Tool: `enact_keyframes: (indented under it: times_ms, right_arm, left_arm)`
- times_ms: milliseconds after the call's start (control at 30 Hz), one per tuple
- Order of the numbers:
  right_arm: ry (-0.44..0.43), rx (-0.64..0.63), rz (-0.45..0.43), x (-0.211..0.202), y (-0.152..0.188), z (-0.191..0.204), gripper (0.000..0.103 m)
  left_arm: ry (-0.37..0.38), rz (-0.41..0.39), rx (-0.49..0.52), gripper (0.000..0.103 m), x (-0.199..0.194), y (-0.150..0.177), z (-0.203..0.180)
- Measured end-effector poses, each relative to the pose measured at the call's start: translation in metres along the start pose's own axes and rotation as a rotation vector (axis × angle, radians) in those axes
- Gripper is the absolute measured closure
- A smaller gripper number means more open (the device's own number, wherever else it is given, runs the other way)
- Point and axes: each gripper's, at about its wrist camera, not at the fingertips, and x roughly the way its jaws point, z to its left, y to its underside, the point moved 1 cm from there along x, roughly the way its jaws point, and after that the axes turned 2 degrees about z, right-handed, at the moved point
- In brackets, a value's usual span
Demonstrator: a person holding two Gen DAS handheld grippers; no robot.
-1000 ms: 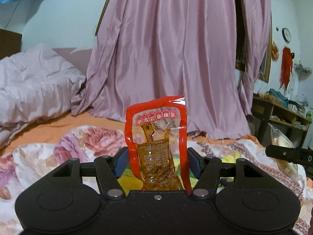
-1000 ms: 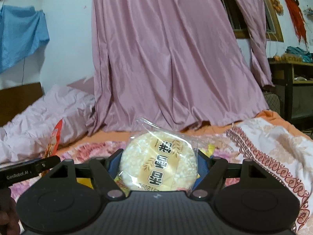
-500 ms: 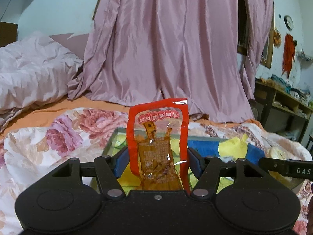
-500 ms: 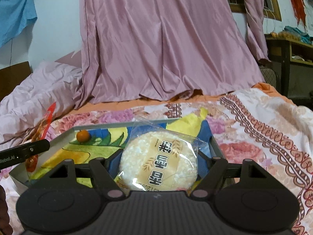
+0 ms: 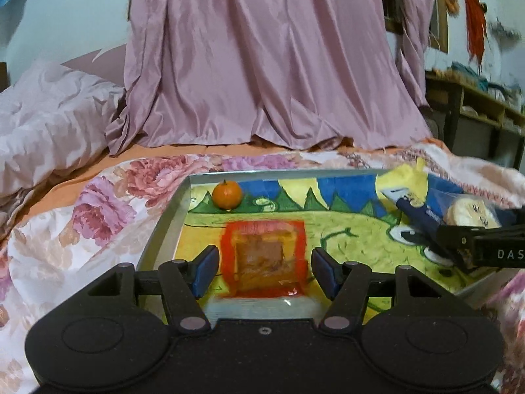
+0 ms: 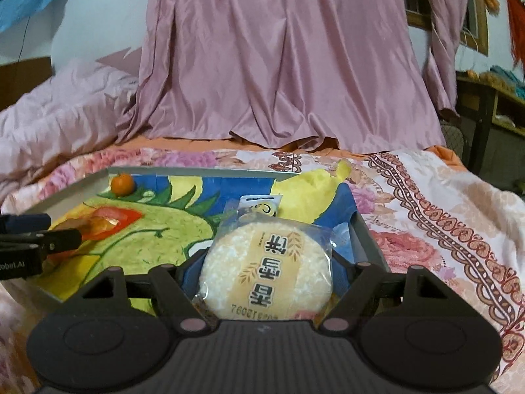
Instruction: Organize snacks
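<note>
While the left gripper (image 5: 264, 264) hangs over the tray (image 5: 164, 229), its fingers are spread wide, and the red snack packet (image 5: 264, 259) sits blurred between them, not touching either pad, can't tell if it's landed on the tray floor. A small orange (image 5: 227, 193) sits ahead and a bit left. The right gripper (image 6: 267, 267) is clamped on a round rice cake pack (image 6: 267, 269), over the tray's right end.

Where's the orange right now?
The orange sits in the tray's far left corner in both wrist views, beyond the red packet and apart from it, touching neither gripper.
</note>
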Motion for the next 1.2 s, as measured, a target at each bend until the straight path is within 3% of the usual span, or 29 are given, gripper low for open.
enact_keyframes:
  times_ms: [100, 200, 467, 567, 633, 933, 1100, 1200]
  right_arm:
    - [-0.004, -0.003, -0.006, -0.001, 0.000, 0.002, 0.022]
    - [-0.016, 0.006, -0.018, -0.003, 0.000, 0.002, 0.019]
    - [-0.025, 0.028, -0.040, -0.009, -0.006, -0.001, 0.015]
    - [-0.030, 0.042, -0.062, -0.017, -0.012, -0.003, 0.008]
    - [-0.037, 0.055, -0.078, -0.022, -0.016, -0.004, 0.004]
    - [-0.090, 0.150, -0.127, -0.068, -0.029, -0.011, 0.000]
    - [-0.103, 0.151, -0.134, -0.105, -0.020, -0.008, 0.000]
    - [-0.114, 0.134, -0.134, -0.131, -0.006, 0.001, 0.000]
  left_arm:
    - [-0.002, -0.003, 0.001, 0.035, 0.000, 0.000, -0.001]
    - [-0.006, -0.015, -0.004, 0.025, -0.002, -0.001, 0.000]
    - [-0.003, -0.044, 0.009, 0.021, -0.009, -0.007, -0.005]
    - [-0.003, -0.065, 0.018, 0.012, -0.015, -0.012, -0.008]
    - [-0.007, -0.074, 0.012, 0.001, -0.019, -0.015, -0.009]
    - [0.009, -0.048, 0.014, 0.001, -0.045, -0.022, -0.017]
    - [0.013, 0.024, -0.044, 0.001, -0.073, -0.005, -0.013]
    - [0.012, 0.038, -0.006, 0.001, -0.096, 0.009, -0.020]
